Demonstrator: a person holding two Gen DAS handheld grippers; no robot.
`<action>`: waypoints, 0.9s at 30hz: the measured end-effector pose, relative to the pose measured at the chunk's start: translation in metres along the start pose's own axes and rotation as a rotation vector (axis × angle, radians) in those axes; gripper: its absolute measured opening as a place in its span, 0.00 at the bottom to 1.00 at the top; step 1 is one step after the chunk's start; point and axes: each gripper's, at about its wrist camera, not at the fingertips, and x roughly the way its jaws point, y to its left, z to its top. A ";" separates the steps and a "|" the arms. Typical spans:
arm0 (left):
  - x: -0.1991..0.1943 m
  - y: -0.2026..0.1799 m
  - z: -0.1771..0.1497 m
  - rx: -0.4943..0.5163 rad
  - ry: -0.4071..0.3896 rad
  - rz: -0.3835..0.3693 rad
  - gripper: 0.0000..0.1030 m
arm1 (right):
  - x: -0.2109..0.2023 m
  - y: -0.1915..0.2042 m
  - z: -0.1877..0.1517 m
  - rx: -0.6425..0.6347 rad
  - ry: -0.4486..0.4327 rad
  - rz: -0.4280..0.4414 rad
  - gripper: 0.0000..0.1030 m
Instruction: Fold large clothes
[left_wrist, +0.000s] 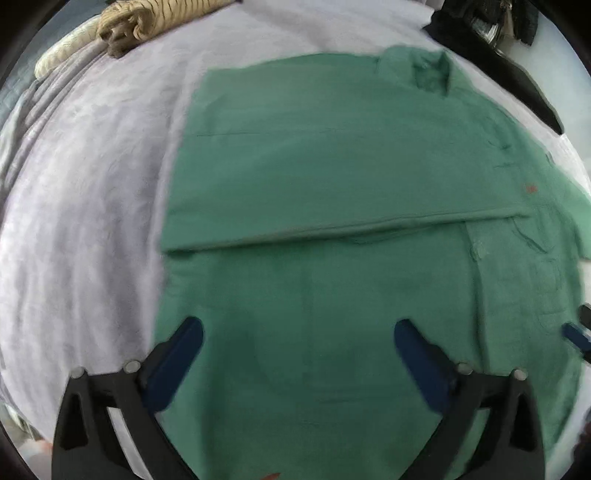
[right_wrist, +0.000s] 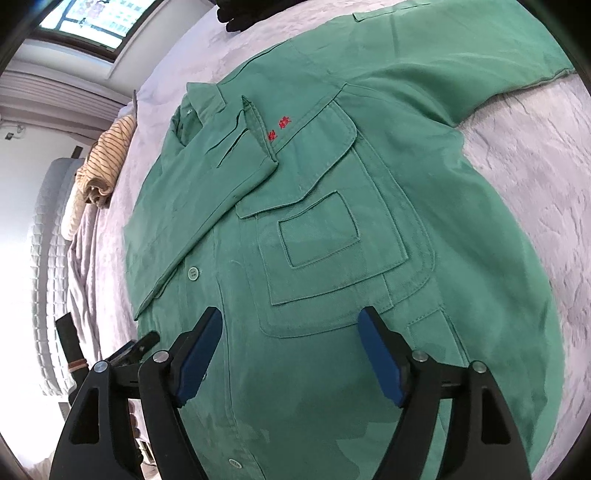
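A large green cotton work jacket (right_wrist: 332, 258) is lying face up on the pale lilac bedspread (right_wrist: 535, 177), and everything else is sitting around it. One side of the jacket is already lying folded over the front, its straight folded edge (left_wrist: 351, 225) running across the body. The opposite long sleeve (right_wrist: 461, 62) is still stretching out flat onto the bedspread, away from the chest pocket (right_wrist: 325, 236).

The left gripper (left_wrist: 299, 343) is hanging over the jacket's lower body with its blue pads spread wide and nothing between them. The right gripper (right_wrist: 291, 354) is hovering just below the chest pocket, also standing open and empty.

To my eye the first side fold is finished and both hands are shifting toward the second. Next, I'd guess, they are needing to pinch the outstretched sleeve and the hem on that side and carry both across.

A striped beige garment (right_wrist: 107, 155) is sitting beyond the jacket's collar (right_wrist: 218, 122).
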 end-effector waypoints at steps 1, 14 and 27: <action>0.004 -0.002 0.000 0.000 -0.005 0.002 1.00 | -0.001 0.000 0.001 -0.003 0.000 0.007 0.78; 0.082 -0.073 0.030 0.040 -0.006 0.122 1.00 | -0.025 -0.032 0.026 0.014 -0.027 0.090 0.92; 0.157 -0.177 0.053 0.144 -0.012 0.033 1.00 | -0.077 -0.110 0.064 0.087 -0.092 0.140 1.00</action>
